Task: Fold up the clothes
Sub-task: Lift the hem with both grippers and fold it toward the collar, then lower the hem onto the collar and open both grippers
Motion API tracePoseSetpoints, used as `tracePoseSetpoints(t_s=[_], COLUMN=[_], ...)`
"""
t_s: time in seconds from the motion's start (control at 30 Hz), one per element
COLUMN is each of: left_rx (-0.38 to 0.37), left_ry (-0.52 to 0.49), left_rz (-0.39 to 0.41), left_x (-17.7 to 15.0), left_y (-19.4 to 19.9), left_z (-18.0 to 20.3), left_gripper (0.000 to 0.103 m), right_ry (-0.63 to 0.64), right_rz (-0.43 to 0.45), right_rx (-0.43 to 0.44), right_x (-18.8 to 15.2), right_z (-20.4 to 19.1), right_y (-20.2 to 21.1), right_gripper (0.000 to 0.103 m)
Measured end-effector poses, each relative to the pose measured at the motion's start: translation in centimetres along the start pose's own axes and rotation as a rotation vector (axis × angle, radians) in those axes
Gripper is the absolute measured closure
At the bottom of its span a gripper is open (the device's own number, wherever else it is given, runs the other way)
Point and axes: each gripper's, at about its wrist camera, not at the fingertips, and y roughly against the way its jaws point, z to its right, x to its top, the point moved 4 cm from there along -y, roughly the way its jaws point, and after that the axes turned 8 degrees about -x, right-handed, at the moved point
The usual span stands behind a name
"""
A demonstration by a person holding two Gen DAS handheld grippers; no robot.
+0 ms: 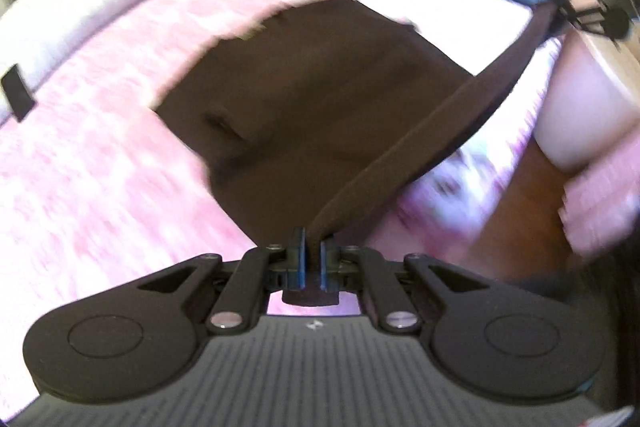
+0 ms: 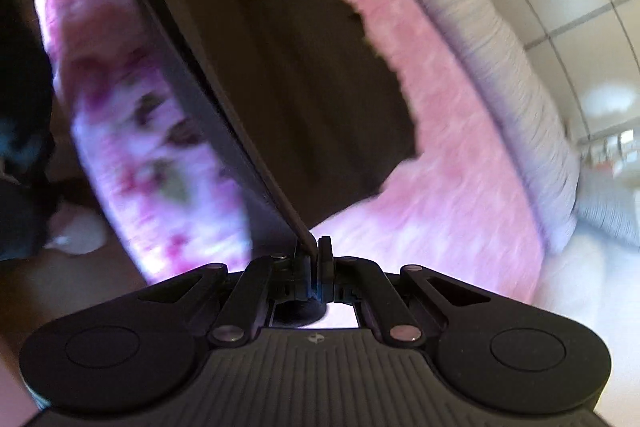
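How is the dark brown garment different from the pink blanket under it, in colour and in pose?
The brown garment is dark and plain; the pink blanket is pale, mottled and fuzzy. One garment edge is lifted, pinched by the left gripper and right gripper; the blanket lies spread flat, ungripped. Both are soft fabric and touch.

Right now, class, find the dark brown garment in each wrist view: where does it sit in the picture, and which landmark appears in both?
Left wrist view: the dark brown garment fills the centre, its taut edge running from the left gripper up to the right gripper.
Right wrist view: the garment sits centre, its edge rising from the right gripper to top left.
Shared landmark: the fluffy pink blanket beneath it.
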Motion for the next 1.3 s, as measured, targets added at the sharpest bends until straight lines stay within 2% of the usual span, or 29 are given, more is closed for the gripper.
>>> tracePoseSetpoints(t_s=[0.1, 0.2, 0.4, 0.5, 0.63, 0.77, 0.97, 1.07, 1.13, 1.2, 1.27, 1.3], left_rx=[0.007, 0.003, -0.028, -0.033, -0.022, -0.005, 0.034, 0.061, 0.11, 0.168, 0.208, 0.216], left_ry=[0.059, 0.108, 0.134, 0.154, 0.183, 0.236, 0.305, 0.377, 0.489, 0.621, 0.729, 0.753], left_rz=[0.035, 0.055, -0.025, -0.06, -0.071, -0.089, -0.116, -0.122, -0.078, -0.014, 0.052, 0.073], left_x=[4.9, 9.5, 14.4, 15.1, 15.1, 15.6, 16.3, 16.2, 15.8, 15.3, 14.7, 14.5], left_y=[-2.5, -6.0, -14.5, -17.7, -19.3, -21.0, -23.8, -25.0, -24.7, -24.0, -22.8, -22.3], left_z=[-5.7, -11.1, -19.8, -22.1, -23.1, -24.6, -26.4, -27.4, -28.6, -29.9, -31.0, -31.2], left_gripper=[0.099, 0.099, 0.099, 0.099, 0.099, 0.098, 0.098, 0.091, 0.065, 0.061, 0.061, 0.061], right_ry=[0.036, 0.055, 0.036, 0.053, 0.031, -0.011, -0.014, -0.032, -0.063, -0.137, -0.253, -0.307], right_rz=[0.018, -0.01, -0.081, -0.113, -0.133, -0.127, -0.108, -0.103, -0.108, -0.118, -0.134, -0.135], right_rx=[-0.015, 0.007, 0.08, 0.127, 0.185, 0.242, 0.321, 0.347, 0.348, 0.334, 0.322, 0.322], right_x=[3.1, 5.4, 9.7, 10.8, 11.1, 11.1, 11.3, 11.5, 11.5, 11.3, 10.9, 10.6], right_z=[4.6, 7.9, 12.6, 13.3, 14.3, 16.1, 16.5, 16.6, 17.0, 18.0, 19.5, 20.1], right_y=[-5.2, -11.6, -22.7, -26.9, -30.8, -34.1, -38.8, -40.7, -41.8, -42.6, -43.0, -42.9], right_gripper=[0.103, 0.103, 0.103, 0.103, 0.103, 0.103, 0.103, 0.103, 0.091, 0.067, 0.059, 0.058])
